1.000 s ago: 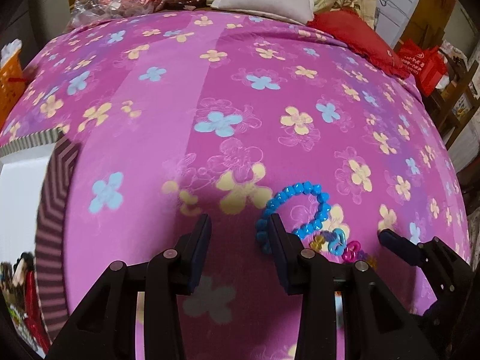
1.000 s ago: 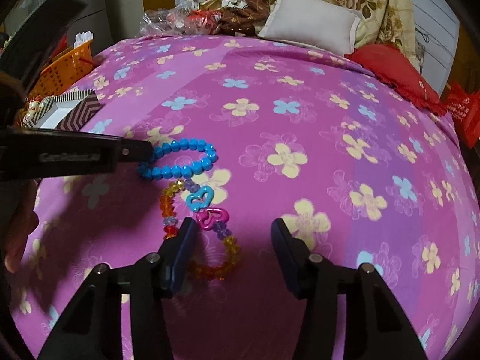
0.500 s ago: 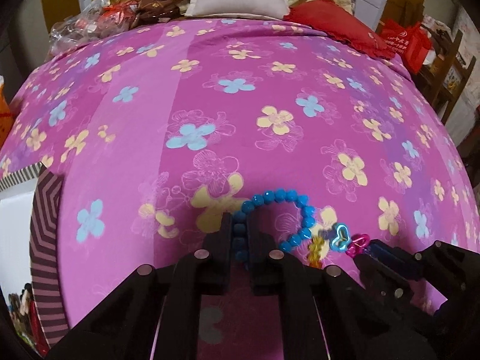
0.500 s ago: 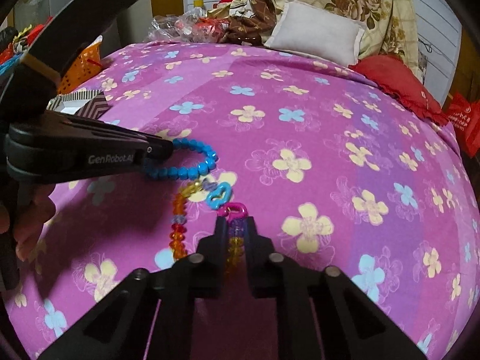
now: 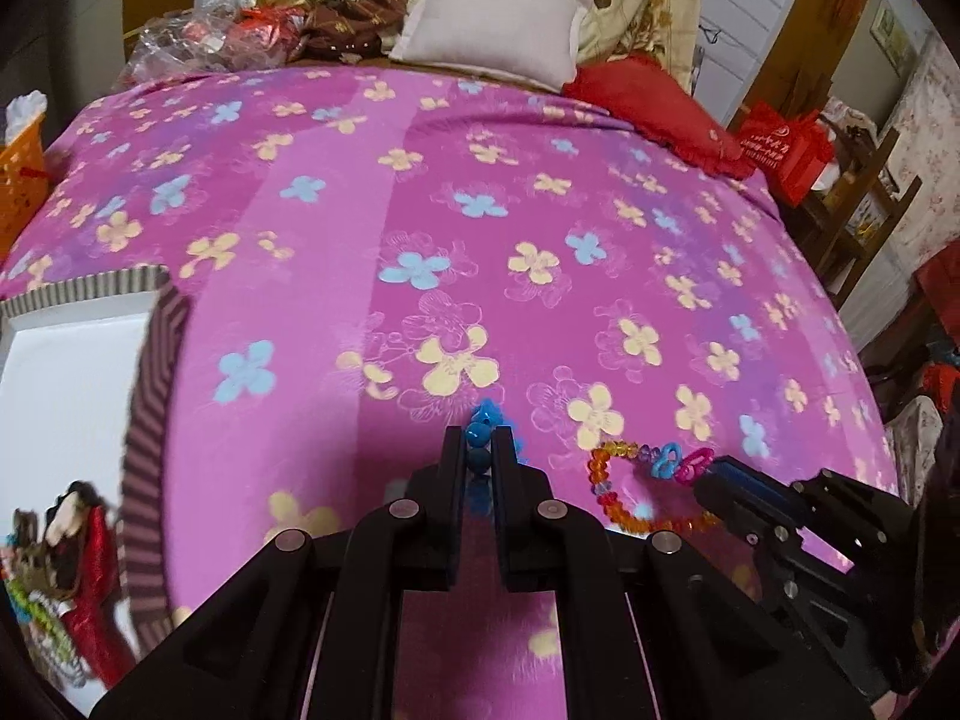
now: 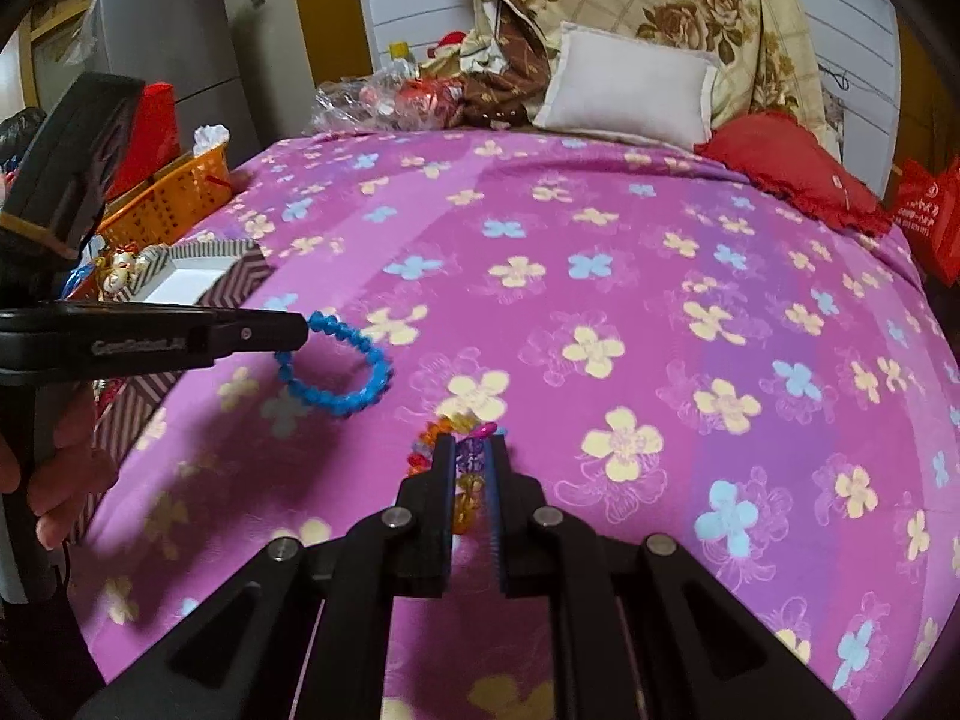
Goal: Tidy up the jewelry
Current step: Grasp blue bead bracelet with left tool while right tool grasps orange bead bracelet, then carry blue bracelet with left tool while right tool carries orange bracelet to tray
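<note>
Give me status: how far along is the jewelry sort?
Done: nothing visibly stowed; the striped box tray looks bare where visible. In hand: left gripper is shut on the blue bracelet, right gripper is shut on the multicolor bracelet. Left: getting both into the box.

Warm indoor light falls evenly over the pink floral bedspread [image 5: 540, 228], bright enough that its colours read strongly, while the corners of both views sink into black vignette. The fisheye lens bulges the bed into a dome and bends the room's edges. In the right wrist view a soft dark shadow [image 6: 240, 450] lies on the cover below the left hand-held gripper [image 6: 300, 330], and the blue bead bracelet [image 6: 336, 369] hanging from it is smeared by motion blur. The white inside of the striped box [image 5: 66, 384] glares nearly blown out in the left wrist view. The background clutter is soft and slightly noisy.
</note>
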